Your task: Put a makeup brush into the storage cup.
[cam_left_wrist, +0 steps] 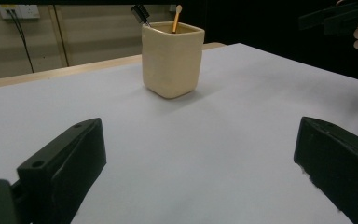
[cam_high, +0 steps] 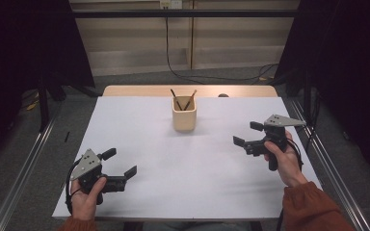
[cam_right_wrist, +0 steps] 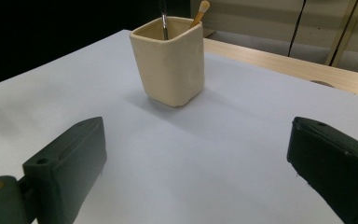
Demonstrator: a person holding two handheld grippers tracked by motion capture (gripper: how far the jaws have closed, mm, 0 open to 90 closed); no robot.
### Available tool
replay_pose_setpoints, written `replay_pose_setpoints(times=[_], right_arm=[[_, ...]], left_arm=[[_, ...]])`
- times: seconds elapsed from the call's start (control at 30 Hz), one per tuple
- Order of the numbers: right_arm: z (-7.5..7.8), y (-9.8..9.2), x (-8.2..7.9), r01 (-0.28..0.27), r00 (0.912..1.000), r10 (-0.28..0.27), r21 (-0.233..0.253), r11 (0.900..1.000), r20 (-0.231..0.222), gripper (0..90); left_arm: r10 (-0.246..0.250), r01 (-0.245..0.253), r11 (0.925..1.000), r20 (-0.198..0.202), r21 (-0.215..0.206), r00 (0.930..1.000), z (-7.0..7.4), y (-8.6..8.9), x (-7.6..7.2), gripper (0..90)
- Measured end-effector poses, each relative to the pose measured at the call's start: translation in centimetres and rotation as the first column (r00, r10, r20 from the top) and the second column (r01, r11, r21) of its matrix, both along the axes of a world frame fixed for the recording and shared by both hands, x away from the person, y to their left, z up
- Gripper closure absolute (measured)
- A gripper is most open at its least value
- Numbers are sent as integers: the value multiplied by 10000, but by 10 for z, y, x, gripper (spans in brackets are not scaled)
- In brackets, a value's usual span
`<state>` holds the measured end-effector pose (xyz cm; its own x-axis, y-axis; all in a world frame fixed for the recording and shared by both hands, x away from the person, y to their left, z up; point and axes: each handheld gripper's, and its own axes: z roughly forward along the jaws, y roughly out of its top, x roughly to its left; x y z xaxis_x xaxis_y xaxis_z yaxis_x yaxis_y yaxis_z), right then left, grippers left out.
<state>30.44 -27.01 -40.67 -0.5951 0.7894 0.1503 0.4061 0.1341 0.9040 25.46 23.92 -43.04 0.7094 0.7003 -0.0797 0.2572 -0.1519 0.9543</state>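
While jaws gape, cup (cam_high: 184, 119) ahead, apart

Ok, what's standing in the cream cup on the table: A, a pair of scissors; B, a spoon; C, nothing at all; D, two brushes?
D: two thin handles, likely brushes, lean apart out of the cream cup, one dark-tipped and one light-tipped in the right gripper view.
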Motion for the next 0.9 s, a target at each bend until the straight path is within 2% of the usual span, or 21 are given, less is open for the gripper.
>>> replay_pose_setpoints(times=[0.23,0.47,0.7,0.8,0.87,0.9], right_arm=[[-6,-14,-19,432,9990,-432,32,9991,112,44],[-16,-26,-41,873,9960,-879,368,9955,141,48],[-21,-31,-61,1203,9917,-1214,261,9924,424,59],[-23,-33,-68,1358,9891,-1378,410,9899,509,58],[-27,-35,-72,1469,9878,-1490,474,9880,442,58],[-28,-35,-74,1495,9876,-1514,454,9877,420,58]], left_arm=[[112,-112,9999,-33,-30,9999,0,2,-1,22],[72,-73,10000,-51,-35,10000,0,2,-7,22],[127,-127,9999,7,-13,9999,0,3,-12,22],[288,-290,9995,151,134,9995,1,4,-14,22],[304,-304,9995,53,59,9995,-1,4,-15,23],[325,-326,9993,53,182,9995,-1,4,-15,23]])
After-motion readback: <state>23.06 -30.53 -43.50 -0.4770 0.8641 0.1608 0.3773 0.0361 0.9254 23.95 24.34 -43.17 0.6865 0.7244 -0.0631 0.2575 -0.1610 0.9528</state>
